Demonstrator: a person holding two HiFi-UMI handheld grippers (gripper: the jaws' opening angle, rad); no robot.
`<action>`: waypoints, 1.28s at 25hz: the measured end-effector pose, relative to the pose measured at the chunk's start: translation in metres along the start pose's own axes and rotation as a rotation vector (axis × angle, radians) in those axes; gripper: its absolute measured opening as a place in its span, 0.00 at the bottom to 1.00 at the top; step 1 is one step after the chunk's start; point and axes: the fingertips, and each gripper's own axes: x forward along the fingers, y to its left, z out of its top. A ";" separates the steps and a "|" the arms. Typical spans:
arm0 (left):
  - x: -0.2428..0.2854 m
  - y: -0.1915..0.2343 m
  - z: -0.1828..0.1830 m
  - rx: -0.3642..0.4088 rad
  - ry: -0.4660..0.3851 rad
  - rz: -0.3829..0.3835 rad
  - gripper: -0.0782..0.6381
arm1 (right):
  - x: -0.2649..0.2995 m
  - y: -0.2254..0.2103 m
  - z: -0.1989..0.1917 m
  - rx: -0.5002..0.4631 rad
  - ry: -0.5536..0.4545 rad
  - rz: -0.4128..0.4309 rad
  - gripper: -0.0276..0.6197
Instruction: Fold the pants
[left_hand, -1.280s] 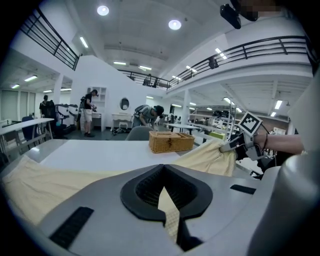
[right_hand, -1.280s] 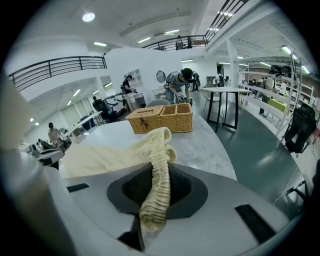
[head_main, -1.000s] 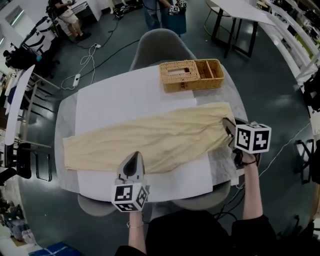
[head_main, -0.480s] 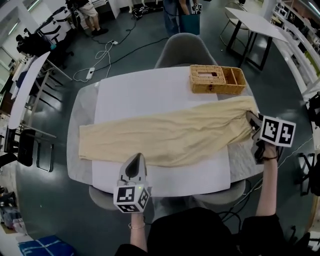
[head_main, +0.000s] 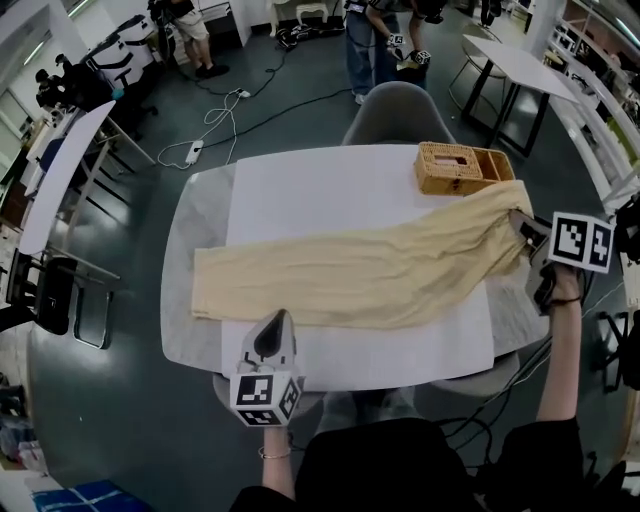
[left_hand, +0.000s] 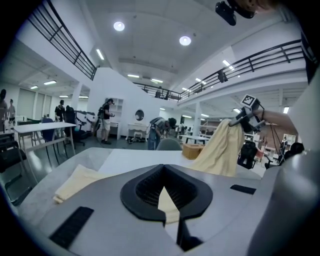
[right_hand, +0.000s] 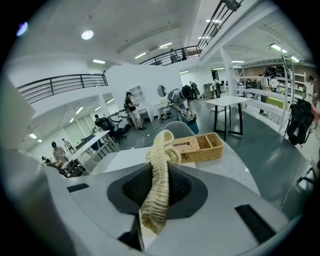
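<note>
Clamped nearly closed on 1 bunched end of the pants (head_main: 350, 275), the right claw (head_main: 524, 226) holds that end up off the table (head_main: 195, 240) — cloth fills the gap between its 2 jaws. The other end lies flat across 1 white sheet (head_main: 320, 190). Over the near edge of the pants the left claw (head_main: 270, 328) hovers, jaws a crack apart, gripping nothing. Just beside the lifted cloth sits 1 wicker basket (head_main: 462, 168).
</note>
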 end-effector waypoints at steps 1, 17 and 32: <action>-0.003 0.007 0.000 0.002 -0.002 -0.004 0.13 | 0.000 0.011 0.003 0.013 -0.007 0.021 0.14; -0.040 0.077 0.006 0.020 -0.033 -0.024 0.13 | -0.001 0.163 0.036 -0.080 -0.114 0.129 0.14; -0.056 0.077 0.021 0.014 -0.061 0.070 0.13 | 0.020 0.247 0.050 -0.059 -0.077 0.360 0.14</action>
